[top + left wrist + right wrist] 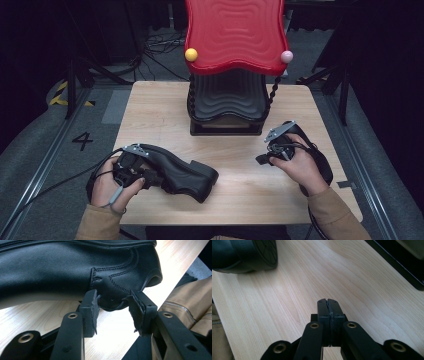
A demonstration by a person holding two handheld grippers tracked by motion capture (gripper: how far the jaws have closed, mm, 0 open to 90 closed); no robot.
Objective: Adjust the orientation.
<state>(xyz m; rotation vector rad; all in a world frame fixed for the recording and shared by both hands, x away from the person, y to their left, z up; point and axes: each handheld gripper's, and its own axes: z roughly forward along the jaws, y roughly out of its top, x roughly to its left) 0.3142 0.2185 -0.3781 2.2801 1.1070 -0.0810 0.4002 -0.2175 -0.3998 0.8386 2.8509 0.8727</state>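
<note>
While the black boot (180, 172) lies on its side at the near left of the wooden table (150, 110), the left gripper (113, 308) points at it with its jaws spread. A soft edge of the boot sits between the worn pads (93, 307), but they do not squeeze it. The right gripper (328, 305) hangs over bare wood, its jaws pressed together and holding nothing. The boot looks like smooth leather, so it may be bendy on top, a bit slippery and rather heavy. The thin top edge or the stiff heel seems a good place to grab. A red and black rack (232, 35) stands at the far side. The floor around is grey and the room is dark.
</note>
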